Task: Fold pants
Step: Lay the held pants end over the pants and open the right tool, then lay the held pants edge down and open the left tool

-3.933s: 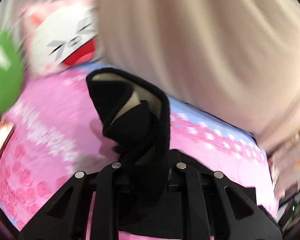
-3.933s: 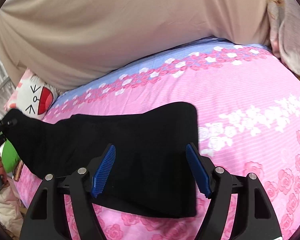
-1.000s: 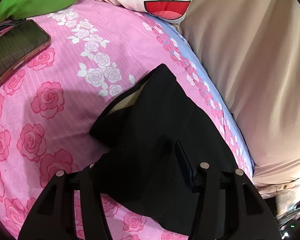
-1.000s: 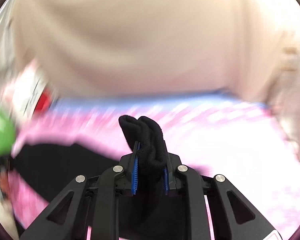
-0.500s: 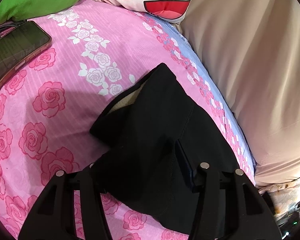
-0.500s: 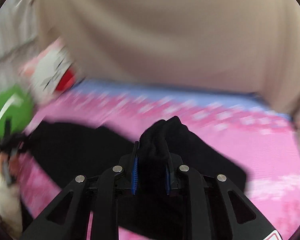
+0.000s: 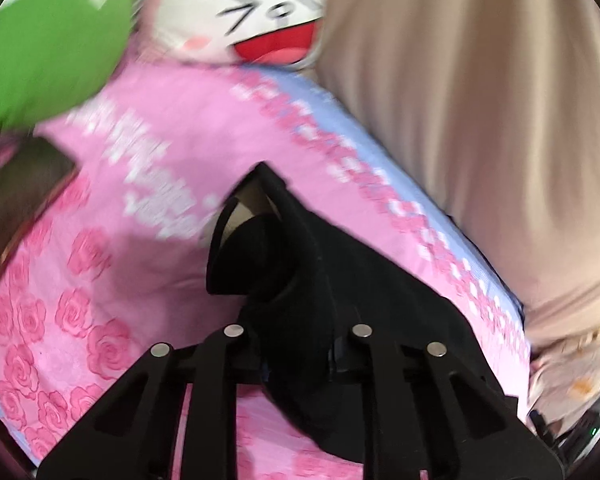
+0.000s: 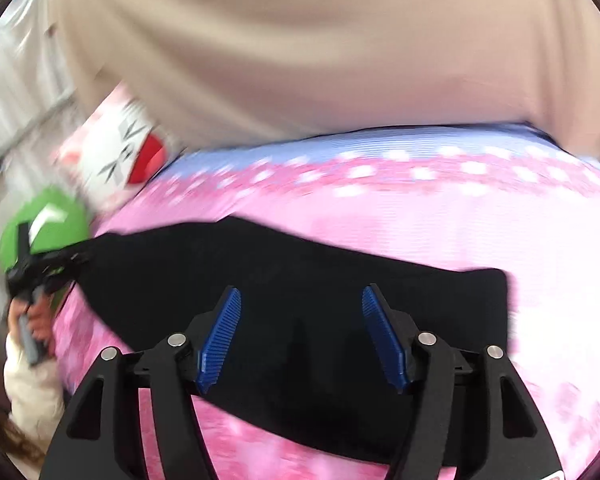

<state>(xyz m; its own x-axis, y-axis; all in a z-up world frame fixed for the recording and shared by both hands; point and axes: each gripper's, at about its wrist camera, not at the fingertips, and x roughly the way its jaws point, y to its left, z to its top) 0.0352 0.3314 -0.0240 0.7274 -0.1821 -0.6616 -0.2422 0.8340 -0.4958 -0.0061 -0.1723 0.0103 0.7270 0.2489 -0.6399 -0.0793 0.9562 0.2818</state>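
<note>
While right fingers (image 8: 300,336) open, left fingers (image 7: 296,344) pinch pants (image 7: 300,280) (closing).

Pants (image 8: 300,280) are plain black with a beige lining peeking out at the opening. Sheet (image 7: 112,280) is pink with darker pink roses, white flowers and a light blue stripe along the edge. Pillow (image 7: 260,12) is white with a cartoon face, red mouth, pink cheeks. Cushion (image 7: 48,40) is bright green with a white mark. Right gripper's pads (image 8: 220,336) are ribbed blue, arms black. Blanket (image 8: 300,48) is plain beige.

black pants (image 8: 300,280), folded lengthwise, one end lifted
</note>
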